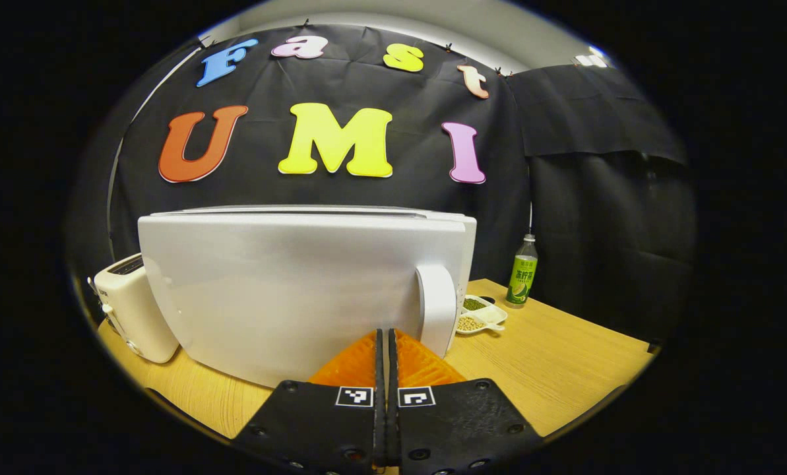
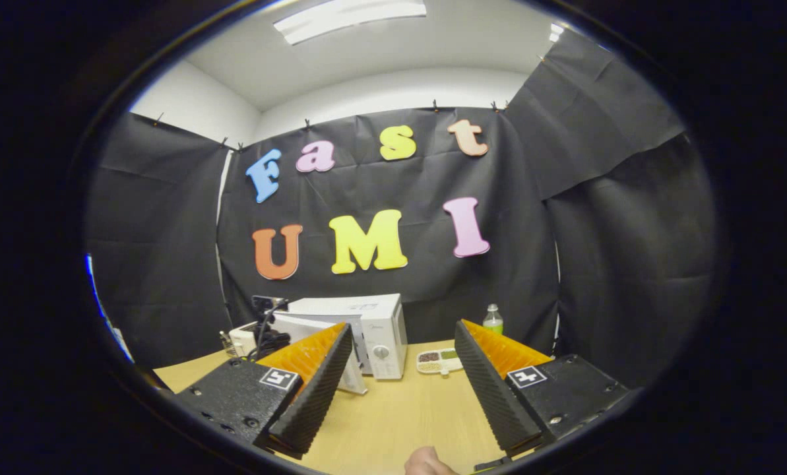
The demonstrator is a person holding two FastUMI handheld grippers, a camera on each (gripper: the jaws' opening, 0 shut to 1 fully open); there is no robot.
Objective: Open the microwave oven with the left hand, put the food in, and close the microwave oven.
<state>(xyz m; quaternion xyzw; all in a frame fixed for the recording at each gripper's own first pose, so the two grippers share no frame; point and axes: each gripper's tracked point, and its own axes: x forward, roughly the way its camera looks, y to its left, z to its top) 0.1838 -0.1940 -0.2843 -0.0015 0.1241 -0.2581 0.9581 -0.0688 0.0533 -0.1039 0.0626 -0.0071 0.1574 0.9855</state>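
Partly open microwave door (image 1: pixel 287 290) hides its cavity.

microwave door (image 1: pixel 287 290) blocks the cavity | toaster (image 1: pixel 132 307) left of it, partly behind door | divided dish (image 2: pixel 438 361) right of microwave: contents too small to tell

On the table (image 2: pixel 393 415), a toaster (image 1: pixel 132 307) stands left of the microwave (image 1: pixel 287 290) (bottle (image 1: pixel 522 270) right).

- A staged recording booth: black cloth (image 2: pixel 169 251) pinned up as walls, white ceiling with a strip light (image 2: pixel 347 16) above.
- Kitchen props on a wooden table (image 1: pixel 551 369): microwave oven (image 2: pixel 380 330), toaster (image 1: pixel 129 307), drink bottle (image 1: pixel 522 270), divided snack dish (image 1: pixel 482 315).
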